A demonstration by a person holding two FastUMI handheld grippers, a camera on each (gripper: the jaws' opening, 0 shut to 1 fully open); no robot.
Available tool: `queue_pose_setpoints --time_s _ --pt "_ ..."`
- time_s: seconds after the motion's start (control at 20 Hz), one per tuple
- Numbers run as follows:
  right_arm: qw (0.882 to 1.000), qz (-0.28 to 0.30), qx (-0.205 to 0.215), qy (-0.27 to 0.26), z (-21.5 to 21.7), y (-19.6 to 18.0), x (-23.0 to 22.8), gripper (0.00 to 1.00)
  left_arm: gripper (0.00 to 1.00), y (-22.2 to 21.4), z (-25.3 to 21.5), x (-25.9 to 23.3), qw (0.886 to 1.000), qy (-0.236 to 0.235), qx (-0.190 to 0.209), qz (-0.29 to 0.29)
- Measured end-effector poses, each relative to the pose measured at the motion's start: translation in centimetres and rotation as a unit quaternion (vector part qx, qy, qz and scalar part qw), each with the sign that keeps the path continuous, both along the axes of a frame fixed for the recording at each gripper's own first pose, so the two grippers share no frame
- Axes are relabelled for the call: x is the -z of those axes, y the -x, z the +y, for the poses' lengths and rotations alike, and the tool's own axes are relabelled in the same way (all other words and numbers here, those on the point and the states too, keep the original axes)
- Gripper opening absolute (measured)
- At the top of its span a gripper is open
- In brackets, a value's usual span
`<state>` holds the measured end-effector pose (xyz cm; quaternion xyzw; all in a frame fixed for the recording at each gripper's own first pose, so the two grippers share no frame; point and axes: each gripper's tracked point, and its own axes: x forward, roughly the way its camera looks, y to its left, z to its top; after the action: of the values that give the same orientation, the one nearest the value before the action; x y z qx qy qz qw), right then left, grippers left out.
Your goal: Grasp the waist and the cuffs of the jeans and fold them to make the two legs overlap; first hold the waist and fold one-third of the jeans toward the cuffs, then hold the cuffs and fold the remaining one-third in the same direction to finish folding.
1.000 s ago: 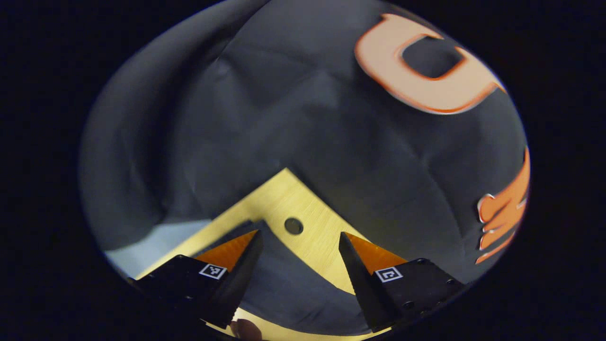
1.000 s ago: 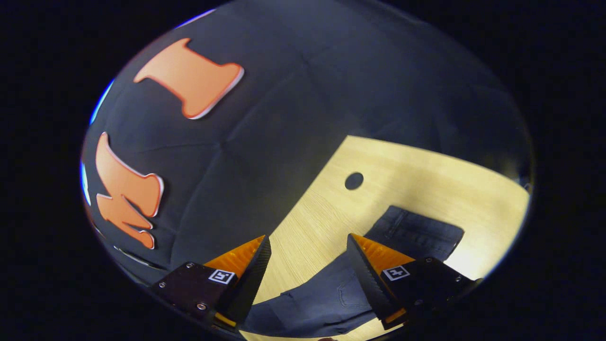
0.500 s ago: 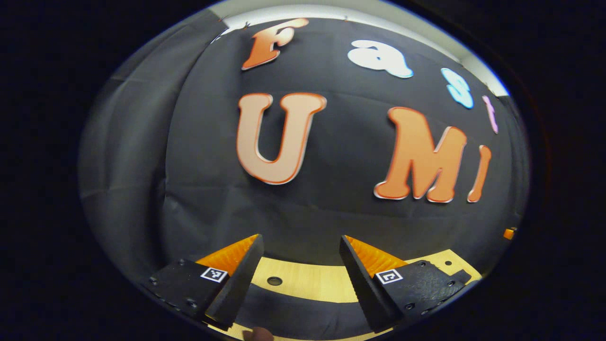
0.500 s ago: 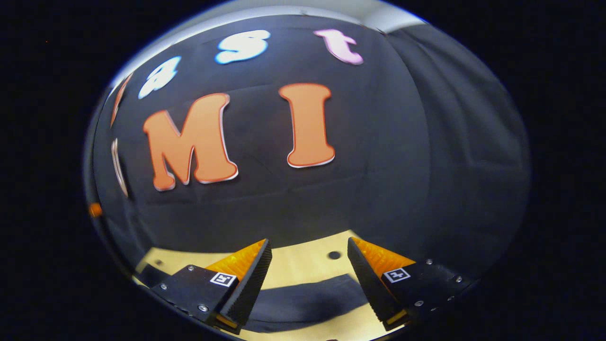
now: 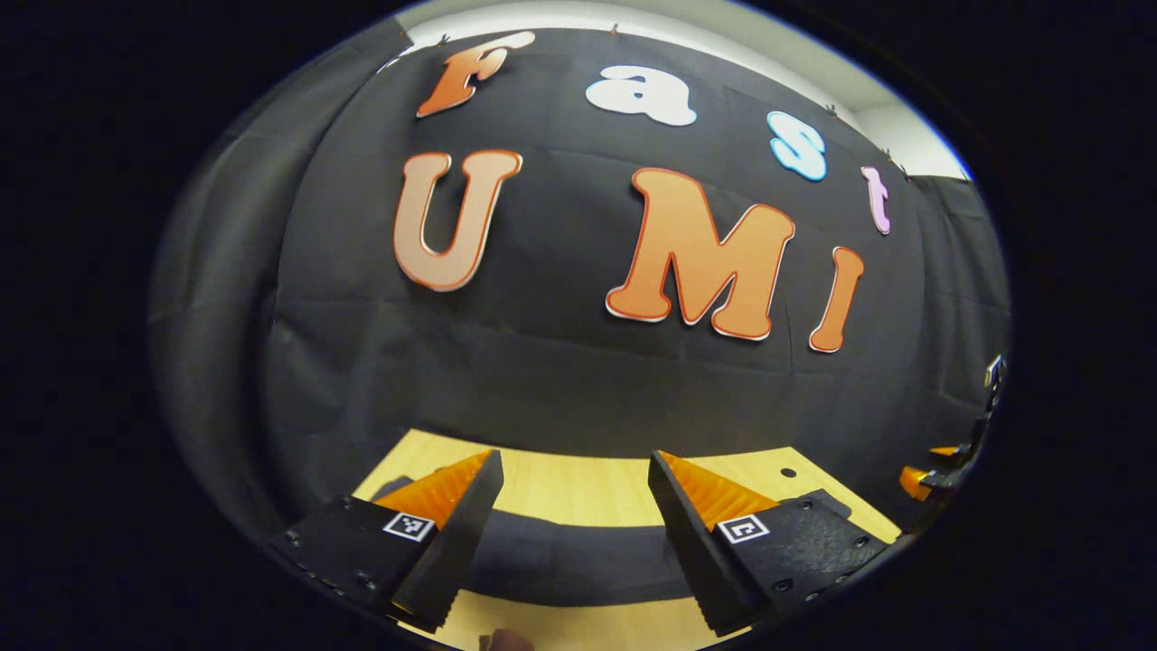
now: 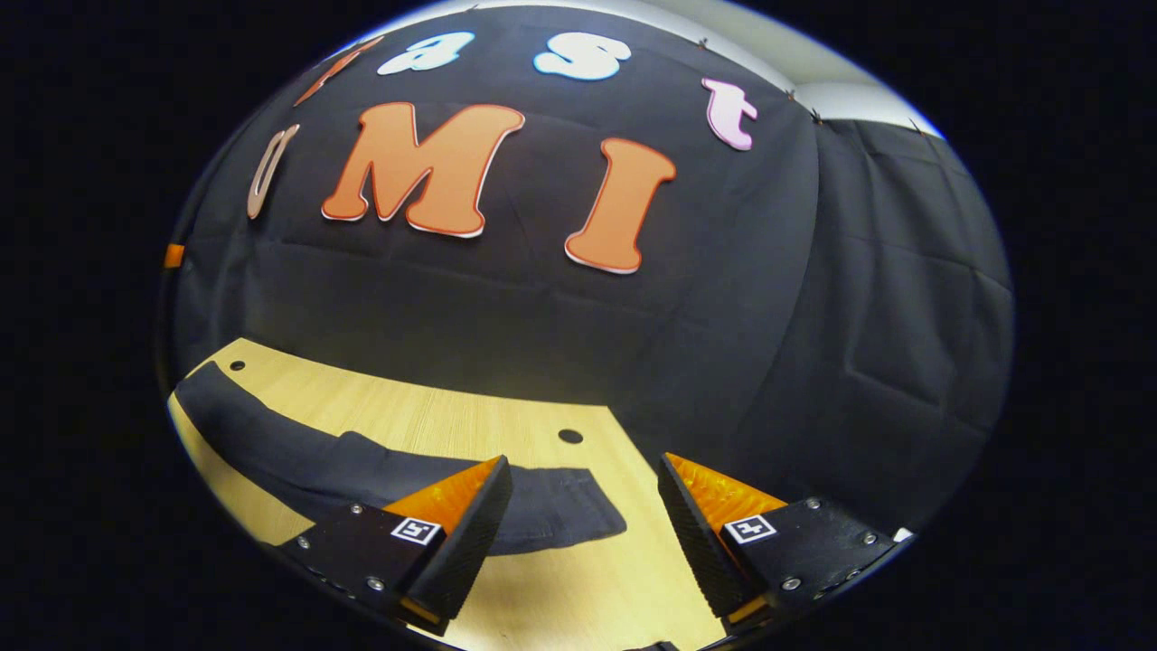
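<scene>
dark jeans point(image 6: 380, 470) lying flat across the wooden bench point(image 6: 578, 579), left tongs point(image 5: 571, 533) spread wide above them, right tongs point(image 6: 583, 533) spread too, holding nothing, probably hovering just off the fabric's end

The jeans point(image 6: 380, 470) run behind the right gripper's left finger point(image 6: 452, 533), their near edge cut off below it.

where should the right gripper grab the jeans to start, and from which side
Judging by the right gripper view, take the end of the jeans lying nearest the right gripper, by the table hole. They lie flat in a long strip, so come down from above with the open fingers straddling that end's edge. Whether that end is waist or cuffs I cannot tell.
</scene>
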<state>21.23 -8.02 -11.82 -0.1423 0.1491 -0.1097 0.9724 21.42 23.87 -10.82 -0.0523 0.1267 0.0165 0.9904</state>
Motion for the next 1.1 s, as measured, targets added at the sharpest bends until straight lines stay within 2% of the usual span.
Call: queue_pose_setpoints --time_s 0.15,0.25,0.4,0.45,0.55,0.7,1.0,1.1 --pt "0.995 0.022 0.027 -0.093 -2.1 -0.6 3.4 0.98 0.97 0.7 -0.1 0.6 1.000 0.006 -0.011 0.011" --pt "0.977 0.050 0.055 -0.198 -2.9 -0.9 6.4 0.98 0.97 0.8 0.4 0.6 1.000 -0.013 -0.022 0.015" --pt "0.932 0.069 0.102 -0.341 -4.1 -2.2 9.9 0.99 0.97 1.0 0.7 0.1 0.999 -0.028 -0.031 0.014" --pt "0.910 0.081 0.107 -0.391 -3.8 -2.3 10.8 0.99 0.97 1.1 1.0 0.2 0.999 -0.030 -0.035 0.015" --pt "0.877 0.086 0.128 -0.456 -4.7 -3.3 12.2 0.98 0.97 1.5 1.6 0.4 0.998 -0.028 -0.046 0.020" --pt "0.846 0.112 0.172 -0.492 -7.0 -3.9 15.5 0.98 0.97 2.2 2.7 0.7 0.997 -0.029 -0.064 0.027" --pt "0.820 0.164 0.225 -0.500 -9.2 -6.5 21.8 0.98 0.98 3.1 3.9 1.6 0.994 -0.030 -0.092 0.044" --pt "0.815 0.173 0.234 -0.500 -9.3 -7.0 23.1 0.98 0.98 3.3 4.3 1.9 0.993 -0.030 -0.101 0.050"
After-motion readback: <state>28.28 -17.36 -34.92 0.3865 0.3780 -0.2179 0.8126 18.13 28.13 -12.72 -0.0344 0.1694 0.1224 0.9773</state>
